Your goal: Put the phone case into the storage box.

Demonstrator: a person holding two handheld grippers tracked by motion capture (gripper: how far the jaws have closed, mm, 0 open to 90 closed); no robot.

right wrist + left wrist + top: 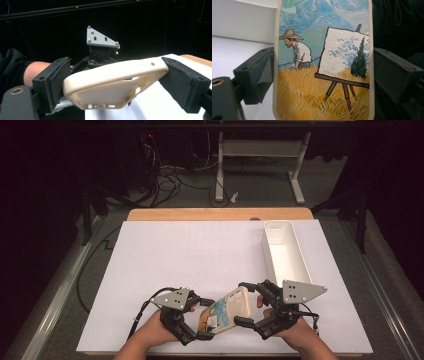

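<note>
Left hand-held gripper [204, 319]: jaws clamped across the width of a phone case [227, 311] at its lower, painted end. Right hand-held gripper [243, 303]: jaws clasping the same case at its upper, cream-rimmed end. Phone case: cream shell with a painter-and-easel print, held between both grippers above the near edge of the desk [165, 255]. White bin [292, 251]: far right on the desk, well apart from the case. Progress, judged: case lifted and gripped; placement in the bin probably remains.

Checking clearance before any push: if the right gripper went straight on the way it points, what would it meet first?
The beige phone case already sits between its jaws. Beyond it, the left gripper faces the right gripper from the case's other end, though depth is hard to judge.
</note>
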